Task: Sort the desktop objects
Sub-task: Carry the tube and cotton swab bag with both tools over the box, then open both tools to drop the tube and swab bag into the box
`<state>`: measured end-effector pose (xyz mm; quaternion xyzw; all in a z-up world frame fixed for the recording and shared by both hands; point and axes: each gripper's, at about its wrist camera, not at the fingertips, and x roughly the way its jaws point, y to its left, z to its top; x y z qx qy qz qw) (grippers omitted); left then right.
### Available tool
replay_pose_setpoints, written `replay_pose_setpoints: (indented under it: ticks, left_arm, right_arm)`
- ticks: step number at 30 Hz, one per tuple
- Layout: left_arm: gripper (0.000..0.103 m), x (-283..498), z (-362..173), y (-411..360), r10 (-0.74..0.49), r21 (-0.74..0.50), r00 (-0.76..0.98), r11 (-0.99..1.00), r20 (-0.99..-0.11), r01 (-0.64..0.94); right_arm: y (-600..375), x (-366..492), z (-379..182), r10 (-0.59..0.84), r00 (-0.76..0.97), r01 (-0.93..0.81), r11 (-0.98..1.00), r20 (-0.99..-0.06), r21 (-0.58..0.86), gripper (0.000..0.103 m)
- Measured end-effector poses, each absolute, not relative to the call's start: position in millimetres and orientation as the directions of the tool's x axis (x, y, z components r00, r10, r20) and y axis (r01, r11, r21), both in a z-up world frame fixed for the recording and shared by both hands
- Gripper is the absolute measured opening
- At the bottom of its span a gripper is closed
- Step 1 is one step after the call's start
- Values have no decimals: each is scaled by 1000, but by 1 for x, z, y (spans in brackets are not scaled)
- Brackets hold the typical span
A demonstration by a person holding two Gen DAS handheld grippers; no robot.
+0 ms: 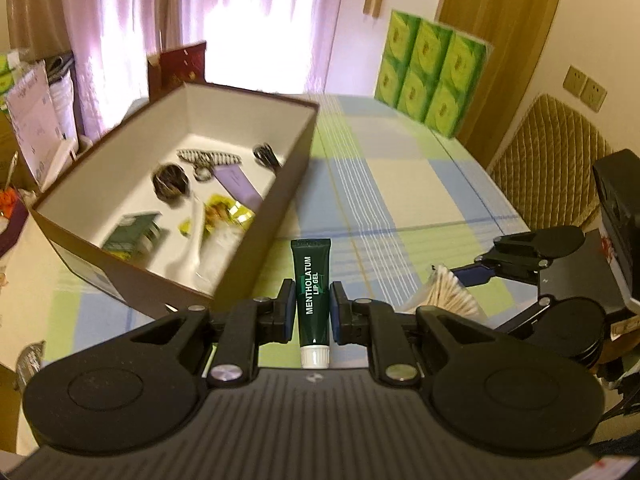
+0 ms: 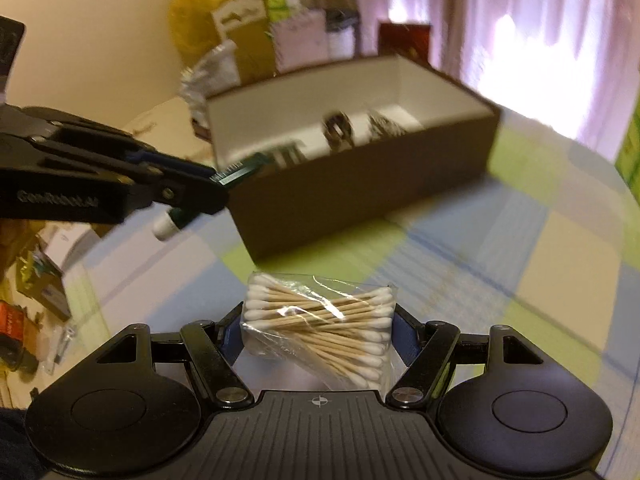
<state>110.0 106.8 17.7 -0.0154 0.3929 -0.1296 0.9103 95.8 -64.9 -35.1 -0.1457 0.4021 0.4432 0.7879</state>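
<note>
A checked cloth covers the tabletop (image 1: 400, 184), and on it stands an open brown box (image 1: 280, 184) with small items lying on its white floor, among them a key ring (image 1: 208, 160) and a dark round thing (image 1: 170, 182). The left claw (image 1: 311, 310) is clamped on a dark green lip gel tube (image 1: 312, 292), white cap toward the camera, just beside the box's near wall. The right claw (image 2: 318, 328) is clamped on a clear bag of cotton swabs (image 2: 320, 320), held above the cloth in front of the box.
</note>
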Motion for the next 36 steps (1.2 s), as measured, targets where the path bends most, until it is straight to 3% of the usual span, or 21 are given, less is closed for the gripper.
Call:
replay_pose_setpoints:
  ticks: [15, 27, 36]
  left_arm:
    - [13, 157, 47, 179, -226, -109, 729, 973, -646, 205]
    - [13, 274, 34, 212, -256, -125, 689, 964, -678, 235]
    - [13, 362, -5, 205, -234, -86, 630, 963, -740, 256]
  right_arm:
    - [15, 142, 9, 663, 336, -832, 542, -669, 119, 69]
    - [58, 241, -1, 643, 369, -788, 599, -671, 141, 69]
    - [80, 307, -41, 544, 377, -775, 628, -750, 66, 69]
